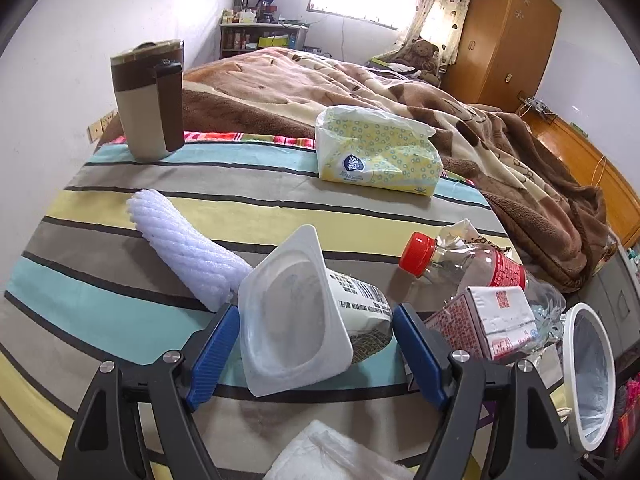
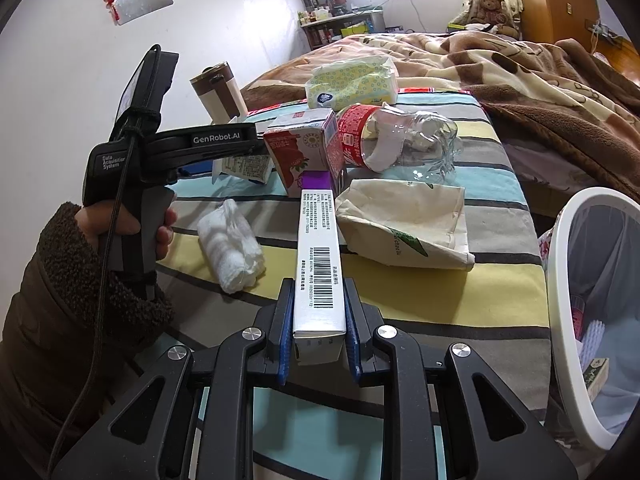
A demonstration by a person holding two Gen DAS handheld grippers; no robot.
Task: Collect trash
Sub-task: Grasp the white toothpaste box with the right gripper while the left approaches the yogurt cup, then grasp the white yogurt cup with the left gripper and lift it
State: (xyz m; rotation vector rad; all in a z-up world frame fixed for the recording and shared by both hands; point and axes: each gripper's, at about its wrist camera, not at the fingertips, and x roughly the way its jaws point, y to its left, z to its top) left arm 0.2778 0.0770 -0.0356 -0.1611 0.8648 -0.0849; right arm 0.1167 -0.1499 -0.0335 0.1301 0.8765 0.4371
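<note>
1. This is a bedroom in a home: ahead of the tool lies a bed [image 1: 360, 80] with a brown blanket.
2. A wooden wardrobe [image 1: 508, 32] and a teddy bear [image 1: 424, 54] (beside the curtain) stand farther ahead, to the right.

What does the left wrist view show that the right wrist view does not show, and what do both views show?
Only the left wrist view shows the left gripper with its jaws either side of the tipped plastic cup, and a white foam sleeve.

Only the right wrist view shows the right gripper shut on a long box, a paper bag, and a hand holding the other gripper.

Both show the bottle, the red carton, the tissue pack, the mug and the white bin.
</note>
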